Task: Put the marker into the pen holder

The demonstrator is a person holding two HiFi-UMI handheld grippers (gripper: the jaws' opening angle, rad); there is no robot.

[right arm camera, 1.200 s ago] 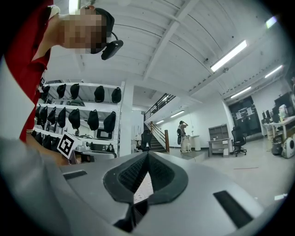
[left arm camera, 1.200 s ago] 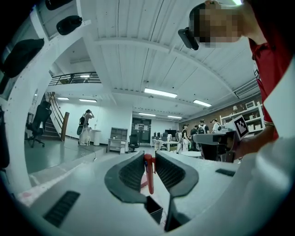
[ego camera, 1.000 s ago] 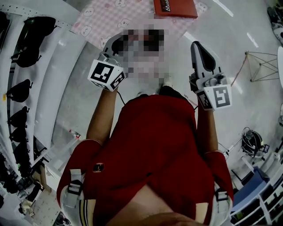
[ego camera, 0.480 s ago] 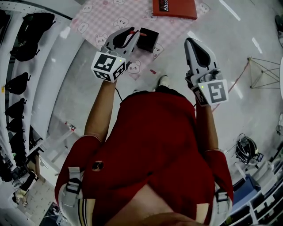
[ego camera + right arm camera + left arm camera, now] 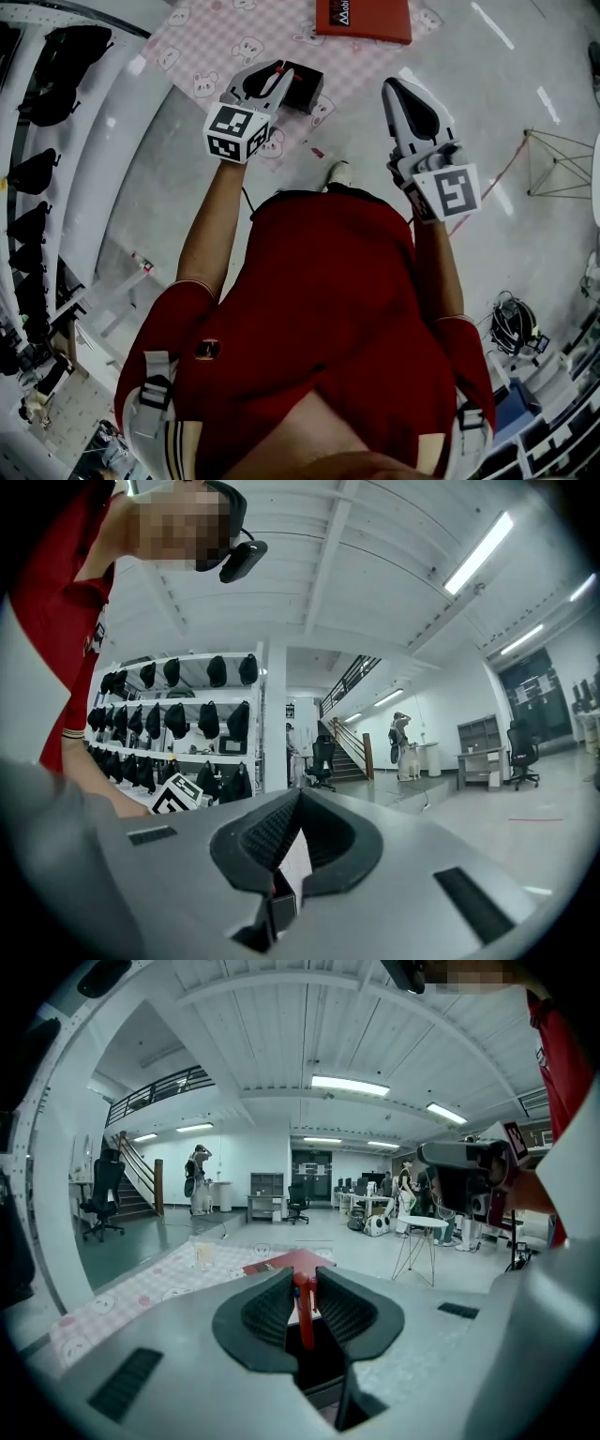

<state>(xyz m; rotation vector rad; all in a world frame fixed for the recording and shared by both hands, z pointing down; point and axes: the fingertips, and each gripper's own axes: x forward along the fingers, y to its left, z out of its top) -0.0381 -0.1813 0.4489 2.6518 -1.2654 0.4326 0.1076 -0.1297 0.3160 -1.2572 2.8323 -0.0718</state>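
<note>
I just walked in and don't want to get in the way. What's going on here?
A person in a red shirt is working with two hand-held grippers. The left gripper is closed on a red marker and holds it right over the black pen holder, which sits on a pink checked mat. The marker has not yet been let go. The right gripper is shut with nothing in it, held off to the side.

Smooth plastic marker [image 5: 304, 1314], matt plastic left tongs [image 5: 302, 1277] w/ ribbed rubbery pads [image 5: 267, 1312], checked cloth mat [image 5: 225, 37]
</note>
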